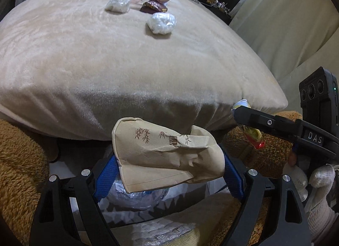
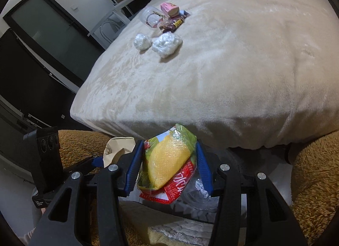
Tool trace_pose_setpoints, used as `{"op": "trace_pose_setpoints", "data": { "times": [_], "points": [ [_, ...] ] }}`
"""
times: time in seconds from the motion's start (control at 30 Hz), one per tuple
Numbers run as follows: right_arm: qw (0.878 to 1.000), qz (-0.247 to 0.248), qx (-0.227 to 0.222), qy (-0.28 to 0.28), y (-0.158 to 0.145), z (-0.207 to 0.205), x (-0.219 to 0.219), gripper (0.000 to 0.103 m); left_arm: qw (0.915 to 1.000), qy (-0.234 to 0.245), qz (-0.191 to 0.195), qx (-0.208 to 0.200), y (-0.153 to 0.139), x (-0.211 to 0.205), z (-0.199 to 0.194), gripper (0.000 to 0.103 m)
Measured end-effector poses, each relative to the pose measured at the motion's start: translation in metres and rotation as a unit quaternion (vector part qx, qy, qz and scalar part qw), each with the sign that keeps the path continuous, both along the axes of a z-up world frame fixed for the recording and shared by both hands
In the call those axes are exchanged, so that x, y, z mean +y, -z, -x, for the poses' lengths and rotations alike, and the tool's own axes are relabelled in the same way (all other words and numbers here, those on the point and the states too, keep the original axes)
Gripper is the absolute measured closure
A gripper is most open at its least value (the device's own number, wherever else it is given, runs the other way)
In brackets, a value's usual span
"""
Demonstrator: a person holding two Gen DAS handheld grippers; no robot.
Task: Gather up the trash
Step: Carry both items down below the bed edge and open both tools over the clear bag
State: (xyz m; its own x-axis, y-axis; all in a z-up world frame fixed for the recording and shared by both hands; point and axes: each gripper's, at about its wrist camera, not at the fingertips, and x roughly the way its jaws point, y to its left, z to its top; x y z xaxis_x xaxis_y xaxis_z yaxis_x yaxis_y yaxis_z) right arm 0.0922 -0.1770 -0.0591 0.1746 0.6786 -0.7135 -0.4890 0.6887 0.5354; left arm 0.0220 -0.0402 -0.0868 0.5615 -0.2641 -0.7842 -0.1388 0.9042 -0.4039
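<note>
With the left gripper (image 1: 169, 159) clamped on a paper bag (image 1: 167, 157) and the right gripper (image 2: 169, 163) clenching a wrapper (image 2: 169, 165) past the bed's (image 1: 84, 66) near edge, the drop looks due: open both over the clear bag (image 1: 137, 197) below.

**A Soft Bed in a Dim Room**

A big bed (image 2: 233, 66) is filling most of the room, and a fuzzy cream blanket (image 1: 106, 66) is lying over it. A brown furry rug (image 2: 313, 172) is sitting by the bed at 4 o'clock. A dark glass door (image 2: 48, 40) is standing at 9 o'clock. A pale curtain (image 1: 281, 23) is hanging at 2 o'clock. A white chair (image 2: 110, 23) is waiting at 11 o'clock.
</note>
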Motion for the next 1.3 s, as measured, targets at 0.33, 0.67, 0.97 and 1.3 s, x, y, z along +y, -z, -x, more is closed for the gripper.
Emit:
{"op": "trace_pose_setpoints", "data": {
  "times": [0.33,0.67,0.97,1.3],
  "points": [
    [0.996,0.048,0.079,0.006,0.036,-0.012,0.008,0.054,0.9959,0.012,-0.015,0.089,0.035,-0.01,-0.016,0.018],
    [0.984,0.098,0.144,0.016,0.07,-0.018,0.017,0.054,0.9895,0.018,-0.028,0.141,0.054,-0.018,-0.024,0.018],
    [0.975,0.128,0.179,0.017,0.089,-0.017,0.025,0.054,0.985,0.025,-0.023,0.169,0.065,-0.018,-0.024,0.018],
    [0.974,0.126,0.185,0.025,0.089,-0.018,0.026,0.043,0.985,0.044,-0.001,0.167,0.064,-0.021,-0.025,0.017]
  ]
}}
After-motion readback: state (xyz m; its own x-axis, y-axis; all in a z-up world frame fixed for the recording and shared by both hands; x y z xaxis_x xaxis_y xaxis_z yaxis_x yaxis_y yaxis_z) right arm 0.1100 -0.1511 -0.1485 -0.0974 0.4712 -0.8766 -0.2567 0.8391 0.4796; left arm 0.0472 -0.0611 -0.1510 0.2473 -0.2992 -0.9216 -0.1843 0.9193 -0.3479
